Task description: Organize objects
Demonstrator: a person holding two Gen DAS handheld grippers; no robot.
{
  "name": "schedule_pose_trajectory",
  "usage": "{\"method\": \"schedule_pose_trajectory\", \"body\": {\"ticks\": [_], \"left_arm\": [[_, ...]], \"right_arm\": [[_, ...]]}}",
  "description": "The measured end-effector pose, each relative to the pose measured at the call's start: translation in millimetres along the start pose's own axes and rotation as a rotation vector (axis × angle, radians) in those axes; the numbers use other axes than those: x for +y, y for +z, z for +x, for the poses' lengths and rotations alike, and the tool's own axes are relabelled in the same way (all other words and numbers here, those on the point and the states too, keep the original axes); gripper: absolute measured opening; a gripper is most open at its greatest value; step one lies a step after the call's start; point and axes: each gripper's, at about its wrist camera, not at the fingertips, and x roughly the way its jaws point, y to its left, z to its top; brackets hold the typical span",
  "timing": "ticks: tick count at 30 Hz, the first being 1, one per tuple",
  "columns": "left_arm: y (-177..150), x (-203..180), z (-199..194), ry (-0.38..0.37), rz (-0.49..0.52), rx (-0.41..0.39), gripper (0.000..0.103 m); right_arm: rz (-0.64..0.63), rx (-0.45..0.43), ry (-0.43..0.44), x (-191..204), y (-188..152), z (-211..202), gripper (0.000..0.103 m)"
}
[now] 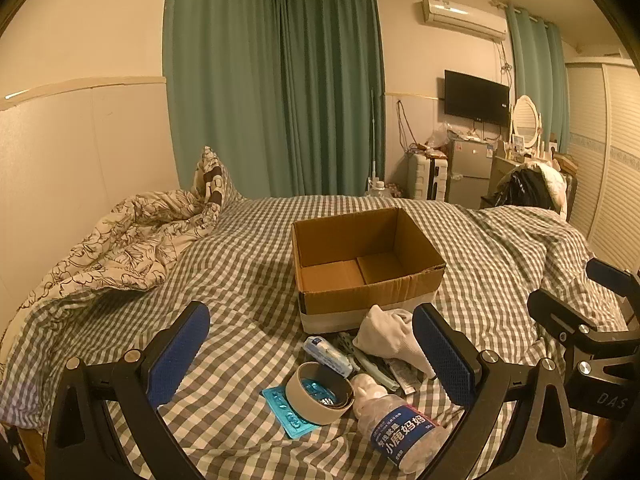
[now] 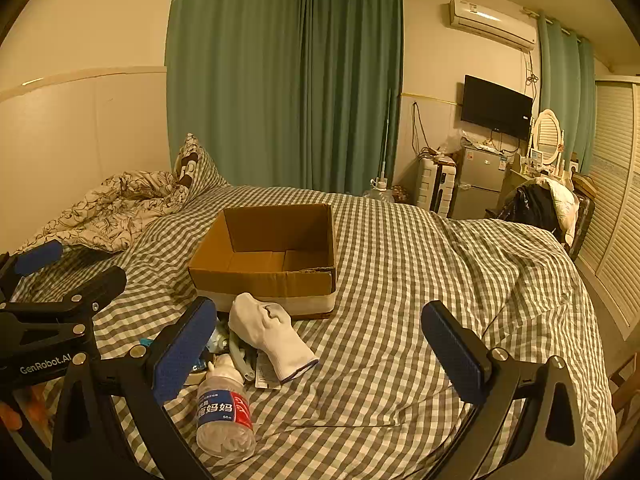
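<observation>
An open, empty cardboard box [image 1: 366,270] sits on the checked bed; it also shows in the right wrist view [image 2: 264,258]. In front of it lies a pile: a white glove [image 1: 390,338] [image 2: 276,336], a tape roll [image 1: 320,392], a blue blister pack [image 1: 286,412], a small white packet [image 1: 326,356], and a clear jar with a blue label [image 1: 400,428] [image 2: 224,412]. My left gripper [image 1: 312,356] is open and empty, hovering over the pile. My right gripper [image 2: 320,344] is open and empty, to the right of the pile.
A rumpled floral quilt [image 1: 128,240] lies at the bed's left by the wall. Green curtains [image 1: 276,88] hang behind. A chair with dark clothes [image 2: 536,204], a small fridge [image 2: 478,184] and louvred wardrobe doors [image 2: 616,208] stand at the right.
</observation>
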Motion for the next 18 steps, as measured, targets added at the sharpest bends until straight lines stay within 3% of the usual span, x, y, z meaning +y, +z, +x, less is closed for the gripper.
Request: {"method": "schedule_pose_trajectory", "body": {"ticks": [18], "left_arm": [[-1.2, 1.5, 0.1, 0.003, 0.008, -0.001, 0.103]], "right_arm": [[-0.007, 0.004, 0.005, 6.2, -2.3, -1.6, 0.103]]}}
